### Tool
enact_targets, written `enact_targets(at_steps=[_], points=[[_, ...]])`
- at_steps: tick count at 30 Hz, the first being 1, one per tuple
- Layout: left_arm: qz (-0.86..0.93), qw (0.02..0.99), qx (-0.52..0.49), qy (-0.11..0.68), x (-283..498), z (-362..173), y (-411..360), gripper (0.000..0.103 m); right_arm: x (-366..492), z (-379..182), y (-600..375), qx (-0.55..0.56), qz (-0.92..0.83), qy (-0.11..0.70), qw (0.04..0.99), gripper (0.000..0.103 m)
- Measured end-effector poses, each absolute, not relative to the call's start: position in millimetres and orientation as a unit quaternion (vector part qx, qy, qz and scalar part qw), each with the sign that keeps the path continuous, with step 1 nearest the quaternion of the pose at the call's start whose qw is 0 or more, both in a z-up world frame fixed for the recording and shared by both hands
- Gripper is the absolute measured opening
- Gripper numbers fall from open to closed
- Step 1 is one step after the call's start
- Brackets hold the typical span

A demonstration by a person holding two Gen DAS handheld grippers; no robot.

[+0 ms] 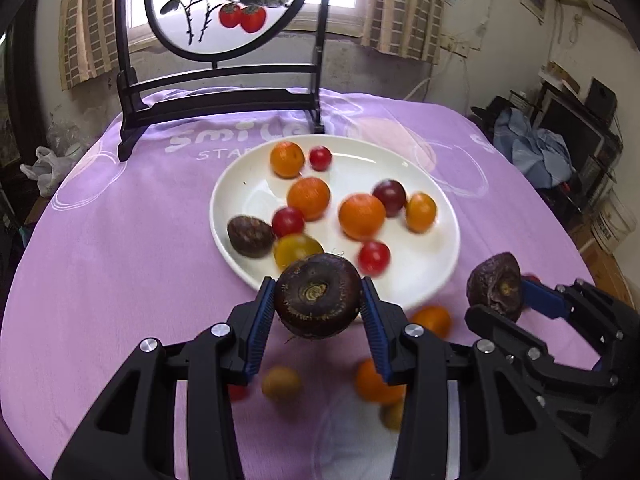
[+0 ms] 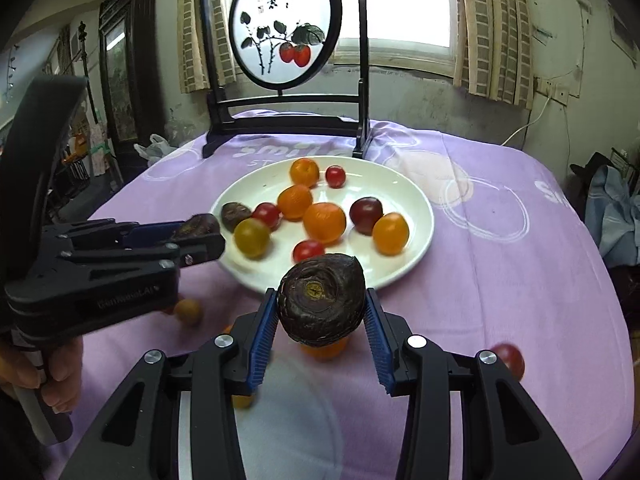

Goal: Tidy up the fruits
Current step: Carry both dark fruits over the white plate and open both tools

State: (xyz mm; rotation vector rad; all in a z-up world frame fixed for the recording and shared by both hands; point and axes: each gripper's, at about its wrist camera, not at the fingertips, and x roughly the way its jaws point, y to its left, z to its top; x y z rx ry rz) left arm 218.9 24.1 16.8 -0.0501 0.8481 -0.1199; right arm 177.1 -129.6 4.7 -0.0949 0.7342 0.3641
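- The left gripper [image 1: 319, 307] was seen with its blue-padded fingers [image 1: 261, 320] pinched on a dark brown, round water chestnut [image 1: 318, 295], held clear above the purple cloth-covered tabletop [image 1: 120, 260] at the near rim of the plate.
- The right gripper [image 2: 321, 307] was seen pinching a second dark brown water chestnut [image 2: 321, 299] between its blue-padded fingers [image 2: 264, 322], likewise just short of the plate rim.
- A white round ceramic plate [image 1: 432, 272] was recorded at mid-tabletop, holding orange citrus fruits [image 1: 362, 216], red cherry tomatoes [image 1: 373, 257], a dark purple plum-like fruit [image 1: 389, 197], a yellow-green fruit [image 1: 298, 249] and one brown chestnut [image 1: 250, 236].
- Loose fruits [image 1: 281, 384] were noted on the cloth below the grippers, blurred.
- A black-framed round painted screen [image 2: 286, 26] was noted behind the plate.
- A hand [image 2: 52, 376] was seen gripping the left gripper's handle.
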Motion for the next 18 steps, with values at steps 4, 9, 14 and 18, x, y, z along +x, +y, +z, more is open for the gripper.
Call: enact_targets(at_steps=[4,9,14,18], points=[[-0.035,0.906,-0.029,0.42,255.6,13.1,31.6,0.042,209.4,-4.5,-125.2,-0.05,0.164,0.371,0.913,0.044],[-0.021,0.901,-0.022,0.433,285.5,2.5,27.1,0.042,236.3,-21.4,-117.6,-0.051,0.162,0.396,0.902,0.044],[-0.011,0.911,-0.02,0.412,290.4,0.2,22.3,0.078,240.0,-28.9,-115.2,-0.053,0.162,0.397,0.902,0.053],[-0.01,0.912,-0.023,0.409,283.7,3.4,23.2,0.079,232.1,-22.3,-118.8,-0.051,0.164,0.384,0.907,0.053]])
